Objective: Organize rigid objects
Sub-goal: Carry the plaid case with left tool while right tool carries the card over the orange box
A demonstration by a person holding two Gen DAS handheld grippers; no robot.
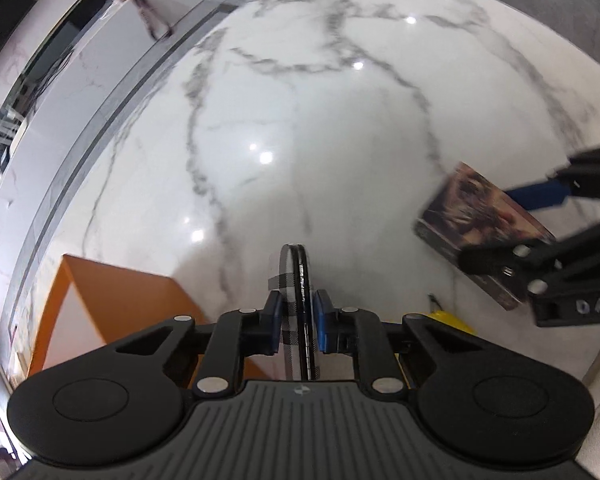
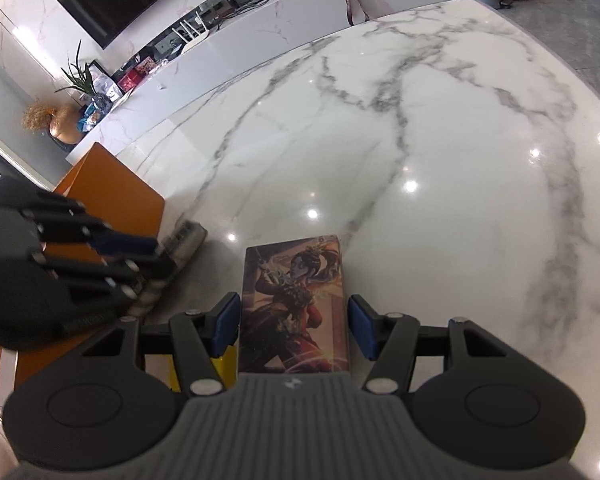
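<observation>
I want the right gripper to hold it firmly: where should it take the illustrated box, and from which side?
Grip the illustrated box across its two long edges, coming from its near short end. It lies lengthwise between the blue pads of the right gripper, which already flank those parallel edges, and its width fits the gap. The pads seem not yet pressed on.

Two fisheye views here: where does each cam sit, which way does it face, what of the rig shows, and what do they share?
Left wrist: on the left gripper, looking steeply down over the marble table; its jaws are shut on a thin plaid disc held on edge; the right gripper shows at right.
Right wrist: on the right gripper, angled down across the table; an illustrated box sits between its pads; the left gripper shows blurred at left.
Shared: table, orange box, illustrated box, each other's gripper.
</observation>
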